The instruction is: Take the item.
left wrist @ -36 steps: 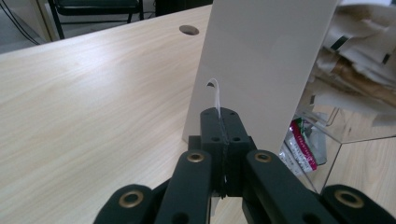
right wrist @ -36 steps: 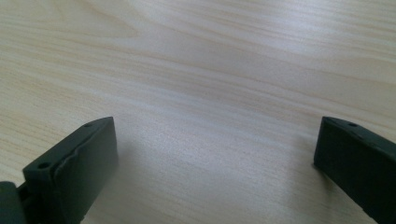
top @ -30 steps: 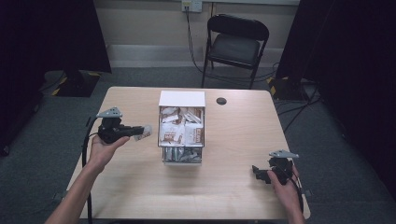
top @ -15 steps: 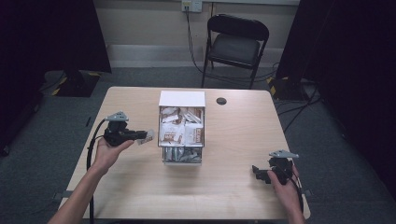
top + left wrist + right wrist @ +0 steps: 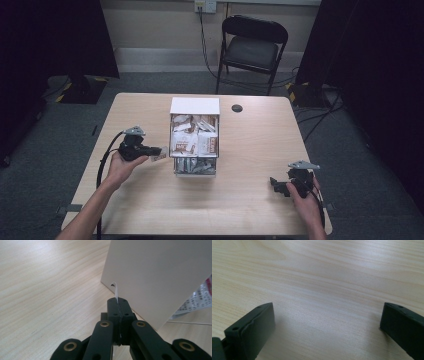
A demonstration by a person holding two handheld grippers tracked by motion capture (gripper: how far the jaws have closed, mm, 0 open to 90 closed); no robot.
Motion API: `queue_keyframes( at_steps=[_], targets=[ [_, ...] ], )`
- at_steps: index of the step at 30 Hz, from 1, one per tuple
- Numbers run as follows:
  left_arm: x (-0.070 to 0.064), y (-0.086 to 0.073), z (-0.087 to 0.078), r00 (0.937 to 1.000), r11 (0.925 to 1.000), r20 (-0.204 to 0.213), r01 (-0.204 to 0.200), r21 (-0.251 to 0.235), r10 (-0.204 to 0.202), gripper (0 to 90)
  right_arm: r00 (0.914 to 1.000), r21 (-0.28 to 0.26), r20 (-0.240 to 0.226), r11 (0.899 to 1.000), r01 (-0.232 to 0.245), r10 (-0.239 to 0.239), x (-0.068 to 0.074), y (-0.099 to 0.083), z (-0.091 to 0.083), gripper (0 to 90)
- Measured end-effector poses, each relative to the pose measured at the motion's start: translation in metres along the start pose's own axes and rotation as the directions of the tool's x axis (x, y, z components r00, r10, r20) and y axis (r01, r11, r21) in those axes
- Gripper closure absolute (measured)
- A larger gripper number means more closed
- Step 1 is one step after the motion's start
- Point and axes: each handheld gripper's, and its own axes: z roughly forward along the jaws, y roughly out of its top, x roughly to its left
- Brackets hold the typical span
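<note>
Left gripper (image 5: 159, 152) clamped on thin white packet (image 5: 115, 289), just beside white box (image 5: 194, 106). Right gripper (image 5: 274, 184) wide open, empty, over table (image 5: 250, 150).

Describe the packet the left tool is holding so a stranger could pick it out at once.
Start at the white box of snack packets in the middle of the wooden table. Just beside the box's left wall, the left tool is shut on one small white packet. Unlike the other packets, which lie piled inside the box, this one is outside it, pinched by its thin edge.
</note>
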Motion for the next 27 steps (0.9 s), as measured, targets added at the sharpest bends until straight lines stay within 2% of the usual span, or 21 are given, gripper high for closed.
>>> queue_keyframes(
  at_steps=[5,9,16,21,23,24,27],
  targets=[
    [0.004,-0.006,0.007,0.9998,0.9996,-0.005,0.019,0.021,-0.019,90.0,1.0000,0.000,0.000,1.000,0.000,0.000,0.000,0.000,0.000,0.0],
    [0.009,-0.009,0.008,0.9996,0.9997,-0.015,0.023,0.007,-0.023,90.0,1.0000,0.001,-0.001,1.000,0.000,0.000,0.000,0.000,0.000,0.0],
    [0.015,-0.013,0.012,0.9988,0.9992,-0.034,0.034,0.020,-0.034,87.4,1.0000,0.002,-0.001,1.000,0.000,0.000,0.000,0.000,0.000,0.0],
    [0.018,-0.014,0.009,0.9984,0.9992,-0.040,0.040,-0.001,-0.040,77.9,1.0000,0.002,-0.001,1.000,-0.001,0.001,0.000,0.000,0.000,0.0],
    [0.019,-0.013,0.007,0.9968,0.9988,-0.065,0.047,-0.017,-0.048,68.6,1.0000,0.002,-0.001,1.000,-0.001,0.001,0.000,0.000,0.000,0.0],
    [0.019,-0.013,0.006,0.9956,0.9977,-0.068,0.063,-0.027,-0.064,63.7,1.0000,0.002,-0.001,1.000,-0.001,0.001,0.000,0.000,0.000,0.0],
    [0.020,-0.013,0.004,0.9943,0.9968,-0.076,0.073,-0.033,-0.076,54.3,1.0000,0.002,-0.001,1.000,-0.001,0.001,0.000,0.000,0.000,0.0]
  ],
)
